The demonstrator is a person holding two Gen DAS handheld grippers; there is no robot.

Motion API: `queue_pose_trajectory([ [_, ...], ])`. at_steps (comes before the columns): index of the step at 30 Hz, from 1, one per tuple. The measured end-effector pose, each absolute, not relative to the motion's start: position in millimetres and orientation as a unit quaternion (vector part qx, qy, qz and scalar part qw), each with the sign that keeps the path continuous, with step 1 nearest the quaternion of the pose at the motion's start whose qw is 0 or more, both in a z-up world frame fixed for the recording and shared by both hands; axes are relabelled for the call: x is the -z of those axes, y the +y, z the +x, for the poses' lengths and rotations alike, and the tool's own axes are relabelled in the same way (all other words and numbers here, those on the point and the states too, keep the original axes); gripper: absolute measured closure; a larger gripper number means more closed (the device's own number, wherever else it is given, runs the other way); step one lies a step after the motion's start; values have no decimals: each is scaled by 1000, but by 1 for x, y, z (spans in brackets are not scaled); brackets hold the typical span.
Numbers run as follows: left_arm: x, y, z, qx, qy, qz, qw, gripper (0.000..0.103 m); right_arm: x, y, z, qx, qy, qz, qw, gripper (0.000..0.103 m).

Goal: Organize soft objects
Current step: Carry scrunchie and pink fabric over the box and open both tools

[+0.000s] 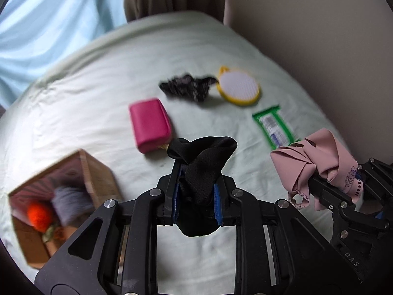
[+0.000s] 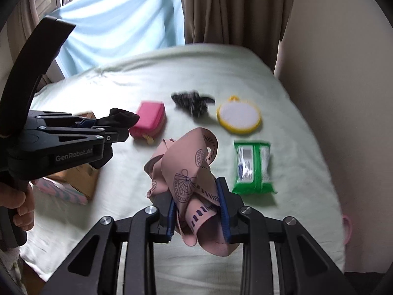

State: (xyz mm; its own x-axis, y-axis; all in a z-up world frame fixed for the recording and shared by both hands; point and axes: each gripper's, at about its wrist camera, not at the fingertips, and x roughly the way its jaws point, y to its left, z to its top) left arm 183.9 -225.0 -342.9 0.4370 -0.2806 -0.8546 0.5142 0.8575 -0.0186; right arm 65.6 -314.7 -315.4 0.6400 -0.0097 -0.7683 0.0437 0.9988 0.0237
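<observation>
My left gripper (image 1: 197, 172) is shut on a crumpled black cloth (image 1: 203, 162) and holds it above the bed; it also shows in the right wrist view (image 2: 108, 125) with the black cloth (image 2: 122, 119). My right gripper (image 2: 197, 196) is shut on a bunched pink patterned cloth (image 2: 186, 169), seen in the left wrist view (image 1: 316, 164) at the right. A cardboard box (image 1: 95, 172) at lower left holds orange and grey yarn and striped fabric. A pink pouch (image 1: 149, 124), a dark patterned cloth (image 1: 186, 88), a yellow-rimmed round pad (image 1: 239, 88) and a green wipes pack (image 1: 275, 125) lie on the bed.
The pale green bed sheet (image 1: 73, 103) covers the whole work area. A beige wall (image 1: 319, 24) runs along the right. Brown curtains (image 2: 221, 7) and a light blue drape (image 2: 118, 19) hang behind the bed. The box also shows behind my left gripper (image 2: 81, 179).
</observation>
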Motion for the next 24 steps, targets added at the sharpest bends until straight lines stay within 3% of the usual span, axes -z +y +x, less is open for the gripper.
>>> queue_pose_trajectory([
  [13,187,-132,148,183,439,61,877,84,165,-254,45,-1,375,23,927,76],
  [24,132,1,130,97,423,17,901,84,118,-153,61,-68,360,19,930,76],
])
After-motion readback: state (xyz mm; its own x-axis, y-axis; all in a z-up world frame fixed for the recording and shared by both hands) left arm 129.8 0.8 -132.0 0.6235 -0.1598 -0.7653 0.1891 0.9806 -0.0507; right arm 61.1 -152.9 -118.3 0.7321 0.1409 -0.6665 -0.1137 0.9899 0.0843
